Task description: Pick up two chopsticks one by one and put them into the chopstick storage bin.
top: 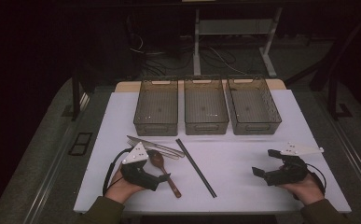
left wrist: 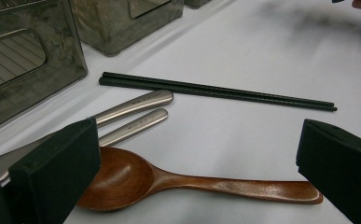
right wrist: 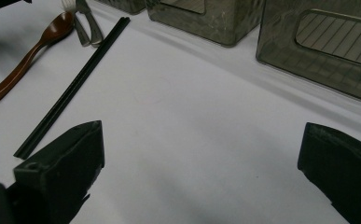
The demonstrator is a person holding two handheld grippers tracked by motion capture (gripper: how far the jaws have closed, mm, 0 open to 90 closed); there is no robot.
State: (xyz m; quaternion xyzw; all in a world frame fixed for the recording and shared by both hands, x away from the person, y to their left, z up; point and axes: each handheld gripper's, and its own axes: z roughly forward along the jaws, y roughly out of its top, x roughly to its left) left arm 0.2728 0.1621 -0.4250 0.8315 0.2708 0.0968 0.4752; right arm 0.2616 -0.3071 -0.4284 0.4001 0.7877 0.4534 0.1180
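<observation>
High view, left to right: the left gripper (top: 157,179) rests low on the white table (top: 243,158), its jaws spread wide and holding nothing, angled toward the brown wooden spoon (top: 165,171) that lies just beside it. From the left gripper view that spoon (left wrist: 169,179) sits between the 2 black jaws without either pad touching it, bowl by the left jaw, handle end by the right one; that reads as a lining-up for a pick. Touching the spoon's bowl on the far side lie the steel fork and knife (top: 156,146), and next to them the pair of long black chopsticks (top: 196,161) runs diagonally, both sticks together. All the cutlery sits loose in one cluster, probably waiting to be sorted. Beyond it stand 3 smoky translucent plastic bins (top: 205,106) in a row, each seemingly empty, open tops facing up to receive items. At the far right, the right gripper (top: 266,164) hovers over bare table, jaws wide apart and empty, well apart from the cutlery, likely waiting its turn.
</observation>
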